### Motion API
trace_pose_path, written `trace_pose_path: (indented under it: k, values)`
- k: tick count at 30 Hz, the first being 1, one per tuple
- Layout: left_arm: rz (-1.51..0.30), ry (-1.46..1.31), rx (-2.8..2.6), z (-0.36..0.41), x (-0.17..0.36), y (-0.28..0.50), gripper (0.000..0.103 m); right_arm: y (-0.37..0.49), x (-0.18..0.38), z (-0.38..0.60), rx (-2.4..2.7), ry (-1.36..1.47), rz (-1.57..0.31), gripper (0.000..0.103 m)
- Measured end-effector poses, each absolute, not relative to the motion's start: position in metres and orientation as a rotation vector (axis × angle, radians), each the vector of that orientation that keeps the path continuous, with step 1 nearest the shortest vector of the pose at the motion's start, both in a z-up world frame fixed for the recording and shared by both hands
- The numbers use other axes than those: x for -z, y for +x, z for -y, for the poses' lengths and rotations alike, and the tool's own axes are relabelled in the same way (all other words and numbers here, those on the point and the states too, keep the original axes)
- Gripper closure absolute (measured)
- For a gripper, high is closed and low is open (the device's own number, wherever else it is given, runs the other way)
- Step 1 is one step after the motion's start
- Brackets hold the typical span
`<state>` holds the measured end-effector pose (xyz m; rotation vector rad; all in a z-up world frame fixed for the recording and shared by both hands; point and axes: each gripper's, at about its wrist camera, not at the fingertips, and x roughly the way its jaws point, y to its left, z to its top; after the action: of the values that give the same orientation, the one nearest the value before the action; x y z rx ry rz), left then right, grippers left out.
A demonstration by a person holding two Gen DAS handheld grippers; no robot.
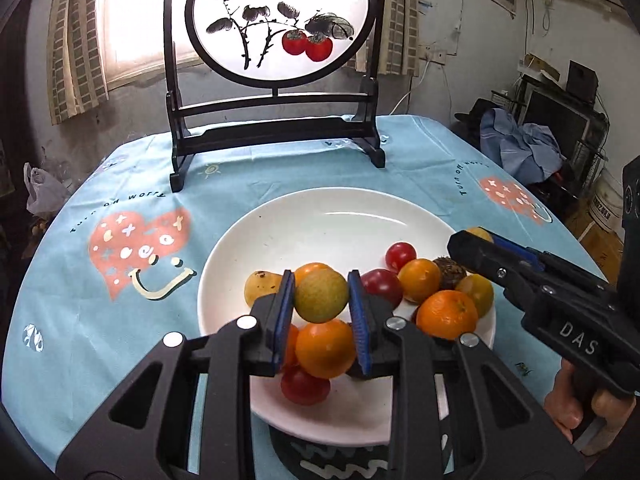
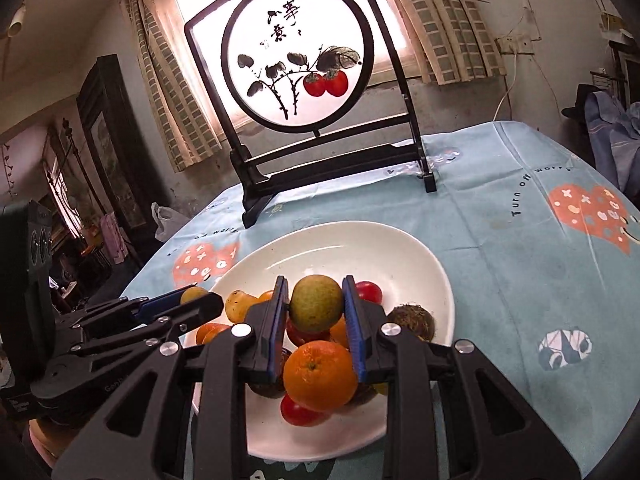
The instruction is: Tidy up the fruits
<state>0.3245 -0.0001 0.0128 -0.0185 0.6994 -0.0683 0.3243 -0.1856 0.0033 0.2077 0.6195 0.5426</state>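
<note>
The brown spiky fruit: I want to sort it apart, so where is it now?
The brown spiky fruit lies on the white plate at its right edge in the right wrist view, just right of the right gripper, beside the red tomato.

Plate [image 1: 320, 216]: white, round; you see its far half bare.
Heap: mandarins [image 1: 447, 313], cherry tomatoes [image 1: 400, 254], a yellow loquat [image 1: 262, 285], a brown rough fruit [image 1: 450, 270], crowded on the near side.
Green-yellow fruit [image 1: 321, 295]: raised above the heap.
Second green-yellow fruit [image 2: 316, 302]: likewise raised, possibly a jujube.
</note>
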Motion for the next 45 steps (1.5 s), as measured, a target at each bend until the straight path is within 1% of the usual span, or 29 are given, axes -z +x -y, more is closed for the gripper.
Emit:
trace_pose_path:
  k: [1,3,4,5,6,8,9,10,12,14,18,25,28,31,36,45]
  values:
    - [-0.708,-0.023,0.053,-0.001,-0.012,0.327,0.074,0.326,-0.003,0.182,-0.544,0.2,-0.624,0.075]
    - [-0.705,-0.035,0.016,-0.005,-0.013,0.327,0.05,0.327,-0.002,0.18,-0.537,0.181,-0.643,0.072]
    - [-0.688,-0.034,-0.016,-0.007,-0.015,0.323,0.026,0.325,-0.003,0.18,-0.538,0.182,-0.649,0.072]
    - [-0.663,-0.03,-0.054,-0.009,-0.019,0.318,0.015,0.323,-0.005,0.182,-0.536,0.184,-0.652,0.064]
    - [-0.641,-0.028,-0.079,-0.011,-0.022,0.312,0.014,0.319,-0.01,0.185,-0.523,0.193,-0.64,0.036]
    - [-0.627,-0.026,-0.082,-0.015,-0.028,0.301,0.011,0.305,-0.019,0.194,-0.502,0.205,-0.574,0.012]
    - [-0.627,-0.024,-0.086,-0.018,-0.029,0.295,0.008,0.299,-0.024,0.197,-0.498,0.196,-0.545,0.008]
    - [-0.625,-0.02,-0.095,-0.02,-0.031,0.289,0.006,0.291,-0.029,0.199,-0.501,0.175,-0.528,0.007]
    - [-0.624,-0.011,-0.11,-0.022,-0.031,0.275,0.004,0.277,-0.033,0.201,-0.519,0.137,-0.515,0.001]
    - [-0.621,0.002,-0.106,-0.024,-0.03,0.259,0.003,0.262,-0.033,0.203,-0.549,0.102,-0.525,0.001]
    - [-0.631,0.038,-0.102,-0.025,-0.023,0.229,0.002,0.234,-0.018,0.208,-0.594,0.055,-0.609,0.001]
    - [-0.684,-0.001,-0.1,-0.035,-0.009,0.197,0.002,0.198,0.013,0.199,-0.591,-0.094,-0.726,0.001]
    - [-0.713,-0.004,-0.1,-0.036,-0.004,0.193,0.002,0.185,0.016,0.197,-0.583,-0.15,-0.708,0.001]
    - [-0.719,0.012,-0.098,-0.034,-0.001,0.187,0.002,0.184,0.012,0.201,-0.588,-0.133,-0.691,0.001]
    - [-0.73,0.044,-0.095,-0.03,0.007,0.181,0.002,0.19,0.016,0.204,-0.58,-0.111,-0.73,0.001]
    - [-0.739,0.045,-0.062,-0.025,0.008,0.179,0.002,0.188,0.017,0.199,-0.587,-0.141,-0.734,0.001]
